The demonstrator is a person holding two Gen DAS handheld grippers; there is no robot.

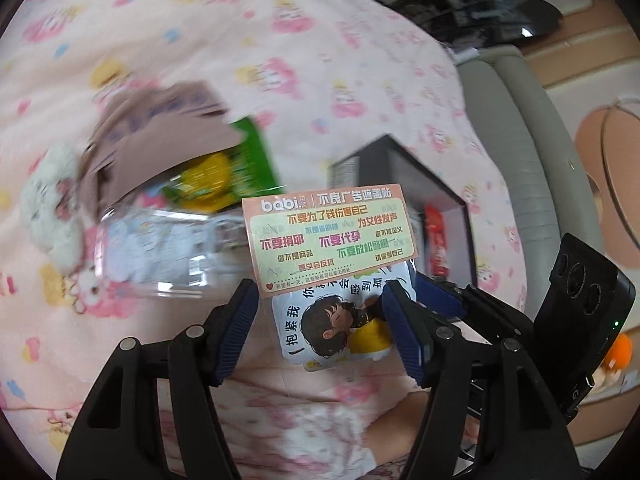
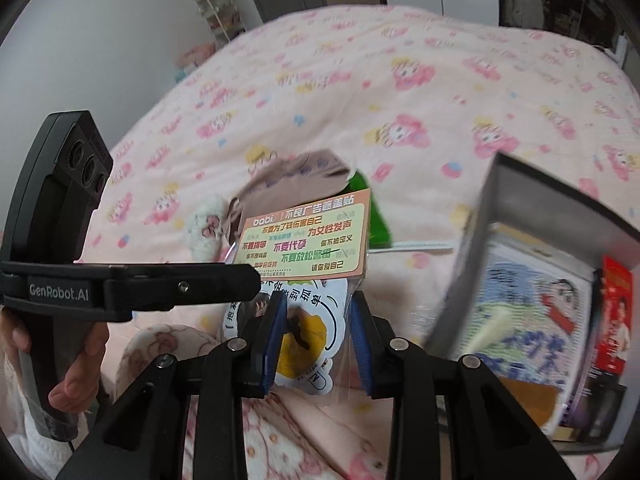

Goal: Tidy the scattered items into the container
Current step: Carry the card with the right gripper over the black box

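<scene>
**Sticker pack held up in front of the box**

In the left wrist view, your left gripper [image 1: 320,320] stands wide at the bottom centre of the frame. The sticker pack [image 1: 330,252], a clear sleeve with a pink card on top and a white cartoon sticker below, sits between its blue pads [image 1: 240,320]. Whether these pads press on the pack you cannot tell, because the right gripper also comes in from the lower right. The box [image 1: 444,204], dark with an open top, lies to the right of the centre on the pink bed cover [image 1: 200,20]. At centre left you see a brown cloth [image 1: 160,136], a green packet [image 1: 224,168], a clear plastic case [image 1: 160,248] and a white plush toy [image 1: 48,208], all blurred.

In the right wrist view, your right gripper [image 2: 318,340] is at the bottom centre. Its jaws are narrow and the pads [image 2: 272,344] grip the lower part of the sticker pack [image 2: 304,236]. The box [image 2: 532,216] fills the right side of the frame, with printed things inside. At the left edge your hand [image 2: 76,376] holds the handle of the left gripper.
</scene>
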